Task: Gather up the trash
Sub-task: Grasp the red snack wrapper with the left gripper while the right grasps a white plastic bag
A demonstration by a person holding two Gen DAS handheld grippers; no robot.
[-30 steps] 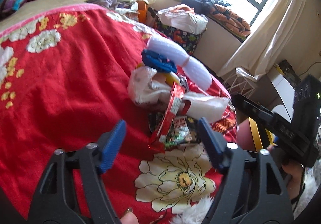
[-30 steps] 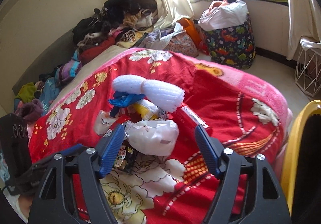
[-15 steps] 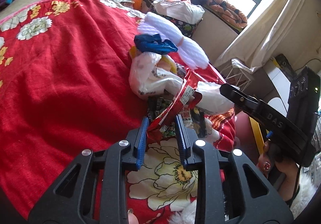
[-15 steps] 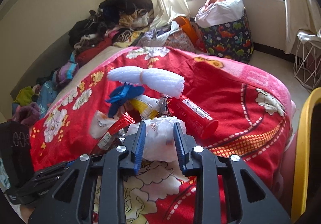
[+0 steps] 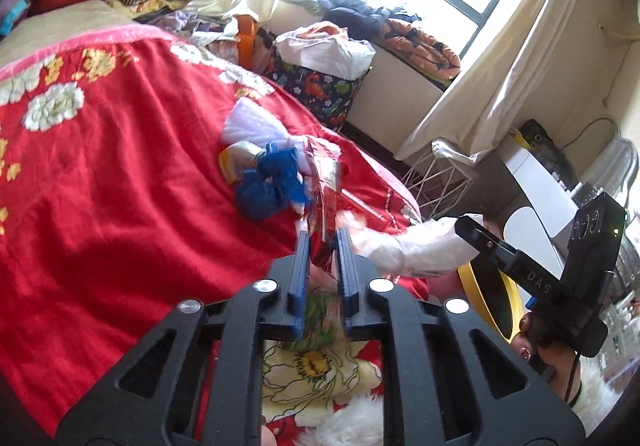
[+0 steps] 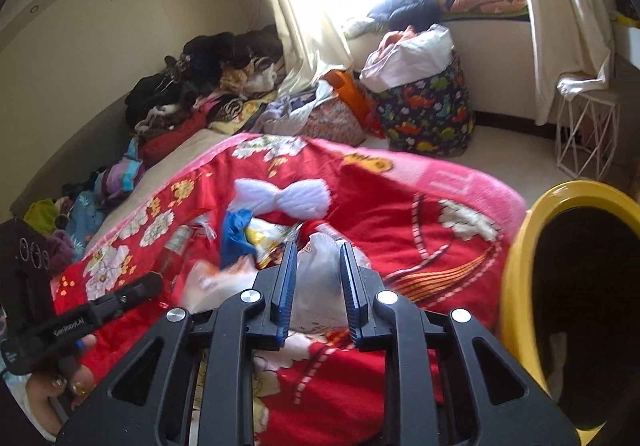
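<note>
My left gripper (image 5: 323, 236) is shut on a red snack wrapper (image 5: 326, 190) and holds it upright above the red floral blanket (image 5: 120, 186). My right gripper (image 6: 318, 250) is shut on a white plastic bag (image 6: 320, 266), which also shows in the left wrist view (image 5: 412, 248), lifted over the blanket. More trash lies on the blanket: a blue crumpled glove (image 5: 268, 182), a white foam wrap (image 6: 286, 198), a yellow packet (image 6: 266, 238). A yellow-rimmed bin (image 6: 524, 270) stands right of the bed.
A dinosaur-print laundry bag (image 6: 428, 118) and a white wire basket (image 6: 584, 134) stand on the floor under the window. Piles of clothes (image 6: 208, 86) lie at the head of the bed. The bed's edge runs beside the bin.
Both grippers closed from open, the left on the red wrapper, the right on the white bag, then lifted them off the pile. The bag has swung toward the yellow bin.
</note>
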